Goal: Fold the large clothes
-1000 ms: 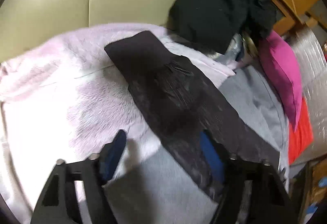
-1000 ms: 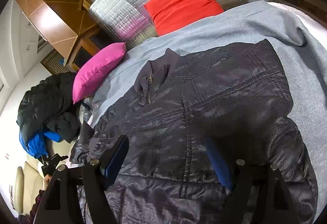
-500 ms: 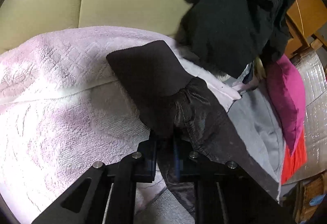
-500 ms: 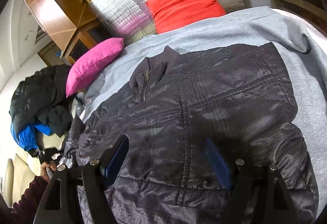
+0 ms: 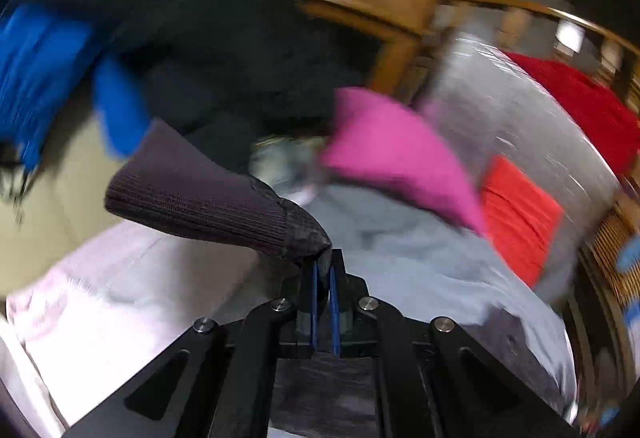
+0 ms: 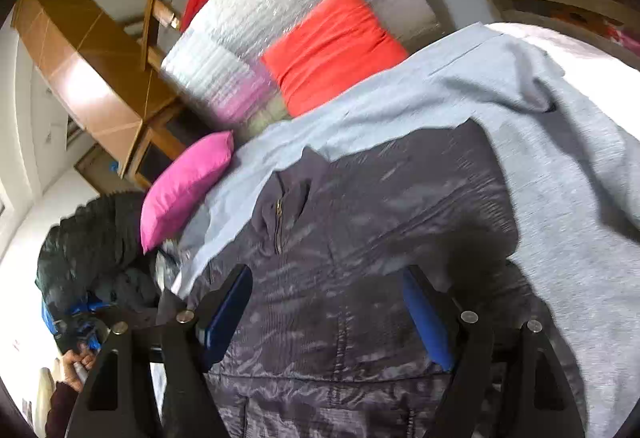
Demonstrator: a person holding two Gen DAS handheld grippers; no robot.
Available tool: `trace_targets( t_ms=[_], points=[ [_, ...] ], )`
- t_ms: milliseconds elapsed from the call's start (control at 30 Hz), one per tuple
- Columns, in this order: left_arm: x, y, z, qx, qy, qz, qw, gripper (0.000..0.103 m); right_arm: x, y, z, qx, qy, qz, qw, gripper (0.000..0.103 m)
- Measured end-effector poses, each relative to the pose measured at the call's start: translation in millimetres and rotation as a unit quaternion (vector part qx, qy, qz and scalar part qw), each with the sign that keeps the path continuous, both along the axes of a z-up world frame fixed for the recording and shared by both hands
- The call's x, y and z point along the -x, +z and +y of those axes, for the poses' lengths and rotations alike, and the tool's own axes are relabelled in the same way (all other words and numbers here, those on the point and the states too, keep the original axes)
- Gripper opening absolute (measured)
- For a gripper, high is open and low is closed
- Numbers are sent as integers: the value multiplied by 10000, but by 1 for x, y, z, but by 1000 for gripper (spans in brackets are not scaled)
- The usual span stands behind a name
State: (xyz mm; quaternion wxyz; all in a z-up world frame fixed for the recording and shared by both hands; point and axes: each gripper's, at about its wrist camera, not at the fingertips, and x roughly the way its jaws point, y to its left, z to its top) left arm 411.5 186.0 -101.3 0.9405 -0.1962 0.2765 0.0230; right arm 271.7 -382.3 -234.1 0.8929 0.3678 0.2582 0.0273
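Here the left gripper is clamped on the jacket sleeve, held above the pink blanket; the right gripper is held wide over the dark jacket, spread on the grey sheet.

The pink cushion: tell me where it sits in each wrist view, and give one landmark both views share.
Left wrist view: the pink cushion is right of centre, above the grey blanket, left of the orange-red cushion.
Right wrist view: the pink cushion is left of centre, at the grey blanket's left edge, beside the dark jacket's collar.
Shared landmark: the silver foil mat behind both cushions.
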Motion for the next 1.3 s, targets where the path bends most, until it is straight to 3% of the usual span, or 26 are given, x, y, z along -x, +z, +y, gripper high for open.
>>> trace_targets(
  t_ms=[100,267,467,600,700,767,800,900,967,1033,1167,1300],
  points=[
    [11,38,-69,-365,-681,-291,9966,5,11,5,-14,-191,-185,-111,9996,80],
    [35,74,-191,-582,-1866,-649,9786,5,32,13,-39,-407,-454,-320,9976,80],
    [57,69,-320,-606,-2969,-481,9518,5,54,16,-67,-688,-720,-483,9939,80],
    [61,33,-399,-496,-3470,-7,9366,5,65,18,-84,-811,-832,-565,9916,80],
    [59,-6,-437,-360,-3779,673,9227,18,69,17,-92,-880,-858,-550,9909,80],
    [61,-27,-446,-422,-3933,1001,9130,48,68,14,-97,-965,-804,-486,9909,80],
    [71,-32,-444,-443,-3963,1007,9115,51,67,12,-99,-1026,-776,-435,9907,80],
    [80,-33,-426,-556,-3966,784,9129,54,64,7,-103,-1119,-746,-335,9904,80],
    [78,-33,-404,-685,-3720,695,9231,61,61,6,-102,-1100,-700,-284,9911,80],
    [69,-39,-386,-920,-3450,652,9318,62,57,6,-98,-1048,-605,-228,9924,80],
    [58,-65,-322,-1744,-2499,700,9499,62,44,10,-74,-656,-292,14,9974,80],
    [48,-91,-264,-1798,-1847,916,9618,62,24,3,-49,-77,-146,582,9982,80]
  ],
)
